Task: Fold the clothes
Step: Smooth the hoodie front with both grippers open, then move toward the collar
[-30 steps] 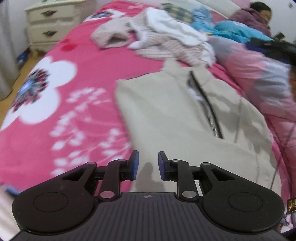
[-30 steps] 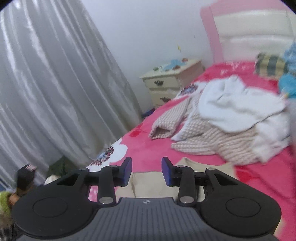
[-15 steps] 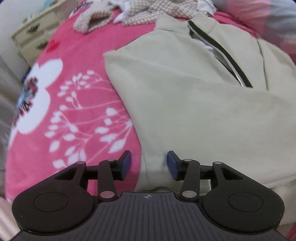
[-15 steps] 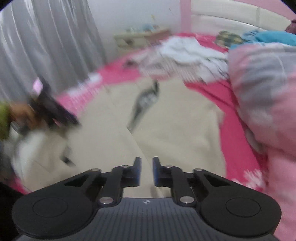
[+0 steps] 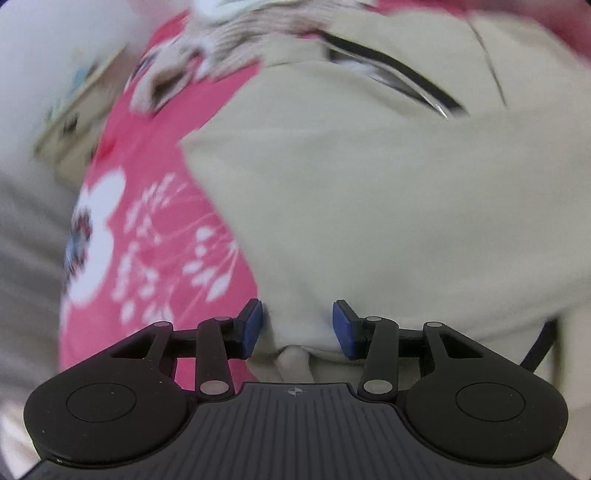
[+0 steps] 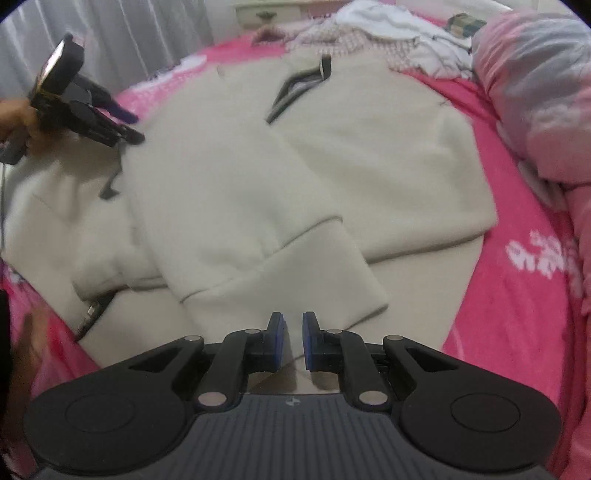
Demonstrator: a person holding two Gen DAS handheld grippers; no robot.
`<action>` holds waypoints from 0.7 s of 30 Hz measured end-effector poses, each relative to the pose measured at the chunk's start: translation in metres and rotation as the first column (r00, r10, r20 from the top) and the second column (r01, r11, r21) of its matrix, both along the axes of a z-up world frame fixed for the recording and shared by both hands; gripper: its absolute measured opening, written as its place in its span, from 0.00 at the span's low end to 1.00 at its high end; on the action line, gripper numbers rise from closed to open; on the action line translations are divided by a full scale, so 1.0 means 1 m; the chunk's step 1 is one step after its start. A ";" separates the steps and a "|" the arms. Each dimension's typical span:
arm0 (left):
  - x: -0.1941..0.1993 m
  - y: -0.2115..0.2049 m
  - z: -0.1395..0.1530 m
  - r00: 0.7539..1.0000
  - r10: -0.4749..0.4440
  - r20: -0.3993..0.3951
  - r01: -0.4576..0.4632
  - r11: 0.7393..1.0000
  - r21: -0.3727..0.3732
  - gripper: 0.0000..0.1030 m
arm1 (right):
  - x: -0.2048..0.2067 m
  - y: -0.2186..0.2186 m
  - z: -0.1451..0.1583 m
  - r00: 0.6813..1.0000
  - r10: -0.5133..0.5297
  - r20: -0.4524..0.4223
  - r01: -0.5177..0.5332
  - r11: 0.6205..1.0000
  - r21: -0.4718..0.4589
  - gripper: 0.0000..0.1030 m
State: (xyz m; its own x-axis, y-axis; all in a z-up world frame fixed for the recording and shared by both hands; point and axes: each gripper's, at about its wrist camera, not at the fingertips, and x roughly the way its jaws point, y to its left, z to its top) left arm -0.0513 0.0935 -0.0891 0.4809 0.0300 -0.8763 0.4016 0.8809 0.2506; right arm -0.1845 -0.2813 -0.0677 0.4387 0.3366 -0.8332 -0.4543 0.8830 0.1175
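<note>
A beige zip-neck sweater (image 5: 369, 203) lies spread flat on the pink flowered bedspread (image 5: 155, 240). My left gripper (image 5: 297, 328) is open low over the sweater's near left edge, with cloth lying between the jaws and the pads not pressing it. In the right wrist view the sweater (image 6: 240, 184) has one sleeve (image 6: 277, 251) folded across its front. My right gripper (image 6: 292, 341) hovers over the sleeve's cuff end, a narrow gap between its pads and nothing in it. The left gripper (image 6: 133, 127) shows at the far left, held in a hand.
A pile of unfolded clothes (image 6: 388, 40) lies beyond the sweater's collar. A pink and grey quilt (image 6: 535, 92) bulges along the right side. A cream nightstand (image 6: 269, 11) and a grey curtain (image 6: 129, 37) stand behind the bed. A hand (image 6: 29, 343) shows at the lower left.
My left gripper dropped closer to the sweater's edge and its jaws widened. My right gripper swung from facing the curtain down over the sweater, and its jaws narrowed.
</note>
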 end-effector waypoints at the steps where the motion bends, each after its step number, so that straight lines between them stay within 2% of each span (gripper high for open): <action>1: 0.003 0.006 0.007 0.999 0.032 -0.007 -0.032 0.999 -0.042 0.42 | 0.001 -0.003 0.010 1.000 0.001 0.012 -0.001 1.000 0.031 0.12; 4: 0.008 0.015 0.028 0.998 0.061 0.019 -0.058 0.987 -0.153 0.46 | 0.011 -0.005 0.024 0.999 0.025 0.026 -0.028 0.993 0.114 0.12; 6: 0.018 0.014 0.031 0.996 0.083 0.032 -0.075 0.977 -0.198 0.46 | 0.020 -0.001 0.016 0.998 0.056 0.028 -0.058 0.993 0.099 0.12; 11: 0.044 -0.004 0.019 0.992 0.123 0.030 -0.113 0.965 -0.238 0.46 | 0.042 0.004 -0.015 0.993 0.100 -0.059 -0.098 0.994 0.038 0.10; 13: 0.055 -0.008 0.020 0.990 0.135 0.046 -0.119 0.959 -0.258 0.46 | 0.049 0.002 -0.007 0.991 0.116 -0.066 -0.113 0.992 0.053 0.12; 18: 0.080 -0.015 0.035 0.972 0.164 0.170 -0.097 0.935 -0.342 0.51 | 0.089 -0.004 0.023 0.994 0.112 0.002 -0.111 0.986 0.124 0.14; 21: 0.112 -0.023 0.030 0.963 0.183 0.198 -0.099 0.923 -0.372 0.51 | 0.134 0.000 0.028 0.991 0.110 0.081 -0.119 0.986 0.115 0.21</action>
State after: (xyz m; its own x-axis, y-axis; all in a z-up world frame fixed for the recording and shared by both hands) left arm 0.0605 0.0706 -0.0591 0.6801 -0.1812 -0.7104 0.2370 0.9713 -0.0208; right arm -0.0509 -0.2814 -0.0399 0.4506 0.4833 -0.7506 -0.5632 0.8062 0.1810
